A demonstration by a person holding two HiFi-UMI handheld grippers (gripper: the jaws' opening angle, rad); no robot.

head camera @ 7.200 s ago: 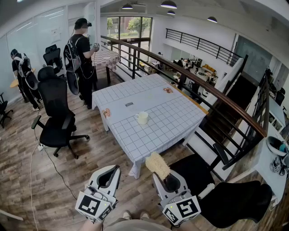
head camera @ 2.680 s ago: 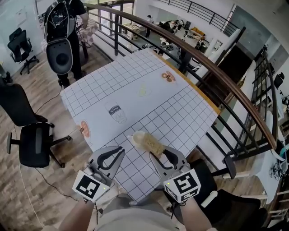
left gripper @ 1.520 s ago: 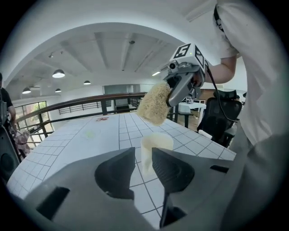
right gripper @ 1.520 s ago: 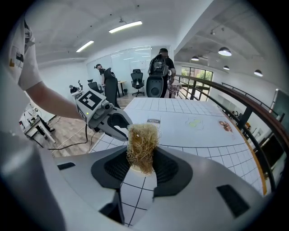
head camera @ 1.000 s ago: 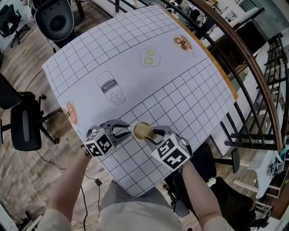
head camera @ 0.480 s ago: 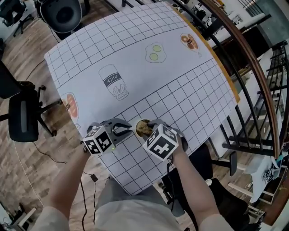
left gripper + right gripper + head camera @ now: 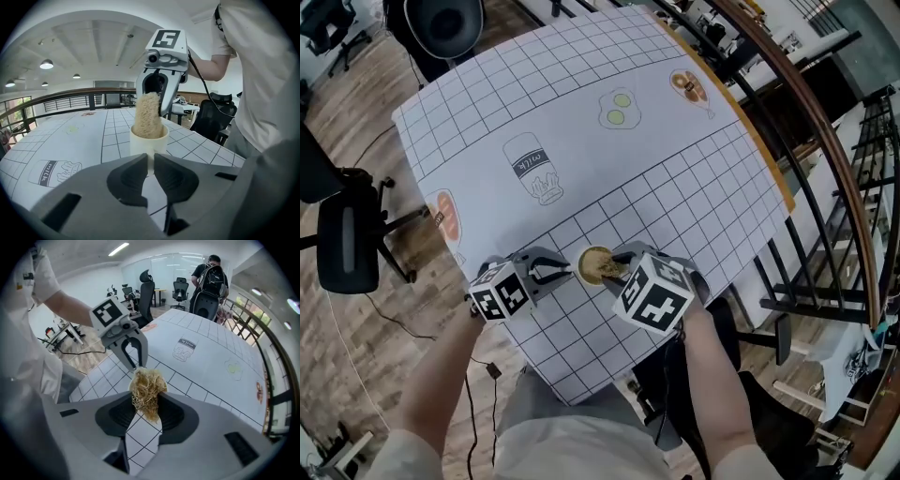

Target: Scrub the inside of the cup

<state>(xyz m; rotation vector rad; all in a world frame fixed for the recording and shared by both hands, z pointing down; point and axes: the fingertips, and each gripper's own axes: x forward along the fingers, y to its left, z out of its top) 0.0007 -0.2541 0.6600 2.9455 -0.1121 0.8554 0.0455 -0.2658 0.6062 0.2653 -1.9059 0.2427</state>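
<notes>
A white cup (image 7: 596, 266) stands near the front edge of the grid-patterned table (image 7: 675, 187). My left gripper (image 7: 565, 272) reaches in from the left, and its jaws are closed on the cup's handle (image 7: 150, 165). The cup's body (image 7: 149, 143) rises just beyond them. My right gripper (image 7: 617, 267) is shut on a tan fibrous scrubber (image 7: 146, 390). In the left gripper view the scrubber (image 7: 147, 115) stands upright with its lower end inside the cup, and the right gripper (image 7: 161, 84) is above it. The cup's bottom is hidden.
The tablecloth carries printed pictures: a milk bottle (image 7: 532, 169), fried eggs (image 7: 619, 108). A black office chair (image 7: 352, 248) stands left of the table on the wood floor. A curved railing (image 7: 825, 159) runs along the table's right side. The table's front edge is close below the cup.
I walked up to the table, and the scrubber went down into the cup. Over the last second the left jaws narrowed from wide open onto the cup's handle.
</notes>
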